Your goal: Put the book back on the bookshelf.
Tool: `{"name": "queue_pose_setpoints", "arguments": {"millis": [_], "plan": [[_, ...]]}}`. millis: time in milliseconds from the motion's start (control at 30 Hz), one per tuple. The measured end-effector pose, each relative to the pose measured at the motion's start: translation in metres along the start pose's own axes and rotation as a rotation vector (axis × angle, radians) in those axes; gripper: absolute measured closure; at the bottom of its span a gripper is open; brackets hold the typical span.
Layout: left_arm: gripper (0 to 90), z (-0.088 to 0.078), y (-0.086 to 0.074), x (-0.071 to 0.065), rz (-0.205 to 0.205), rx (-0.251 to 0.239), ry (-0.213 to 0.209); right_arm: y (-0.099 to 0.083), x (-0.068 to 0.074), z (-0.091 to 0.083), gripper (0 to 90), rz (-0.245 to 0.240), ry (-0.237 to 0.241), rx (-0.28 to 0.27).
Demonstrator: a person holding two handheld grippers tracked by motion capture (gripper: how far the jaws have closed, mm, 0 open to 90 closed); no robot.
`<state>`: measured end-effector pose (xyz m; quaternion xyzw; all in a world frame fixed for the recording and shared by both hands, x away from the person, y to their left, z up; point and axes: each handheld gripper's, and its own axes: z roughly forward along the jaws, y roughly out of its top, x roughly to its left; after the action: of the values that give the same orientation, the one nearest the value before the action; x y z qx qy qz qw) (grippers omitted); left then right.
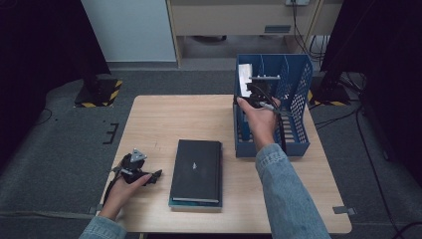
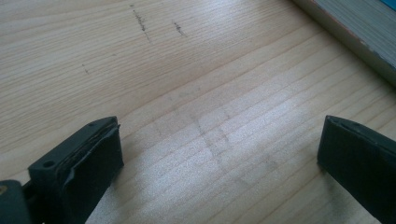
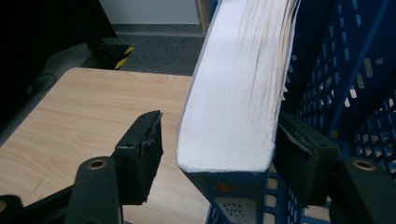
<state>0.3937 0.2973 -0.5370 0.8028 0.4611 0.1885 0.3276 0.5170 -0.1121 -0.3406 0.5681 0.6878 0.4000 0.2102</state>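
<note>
So the whole thing hinges on one relation here: the upright book [image 3: 233, 88] is sitting right between the jaws of the right gripper [image 3: 217, 149], but it isn't clamped. In the right gripper view a clear gap is seen between the left-hand pad and the page block, while the other pad looks to be touching or just beside the cover. So the jaws are parted about halfway, with the book between them and nothing actually gripped.

The book is stood on end at the near-left corner of the blue file rack [image 1: 293, 107], its long axis pointing up and tilted a little, pages turned toward the gripper. From the high view, the right gripper [image 1: 255, 99] is seen at the rack's left wall, so the right hand is clearly the nearer one to this book.

The left gripper [image 1: 135, 170] is parked low over the wooden table [image 1: 159, 119], jaws spread wide with nothing between them. The black book [image 1: 196, 172] lying flat is just beside it, long axis running away from the person, so that one is probably best reached by the left.
</note>
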Motion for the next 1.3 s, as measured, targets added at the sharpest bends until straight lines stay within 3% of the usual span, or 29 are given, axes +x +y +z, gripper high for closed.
{"name": "queue_pose_setpoints", "arguments": {"millis": [300,433,700,833,967,1300], "plan": [[0.0,0.000,0.000,0.000,0.000,0.001,0.000,-0.003,-0.005,-0.001,32.9,0.010,0.030,-0.016],[0.0,0.000,0.000,0.000,0.000,0.001,0.000,-0.005,-0.006,-0.003,32.0,-0.012,0.042,-0.017],[0.0,0.000,0.000,0.000,-0.004,0.000,-0.001,-0.010,-0.009,-0.001,20.5,-0.022,0.054,-0.030],[0.0,0.000,0.000,0.000,-0.004,0.000,-0.001,-0.012,-0.012,-0.002,15.9,-0.027,0.034,-0.043],[0.0,0.000,0.000,0.000,0.000,0.003,-0.001,-0.016,-0.013,-0.007,10.4,-0.027,0.032,-0.050],[0.0,0.000,0.000,0.000,-0.002,0.005,0.002,-0.034,-0.023,-0.023,7.8,-0.024,0.049,-0.062]]}}
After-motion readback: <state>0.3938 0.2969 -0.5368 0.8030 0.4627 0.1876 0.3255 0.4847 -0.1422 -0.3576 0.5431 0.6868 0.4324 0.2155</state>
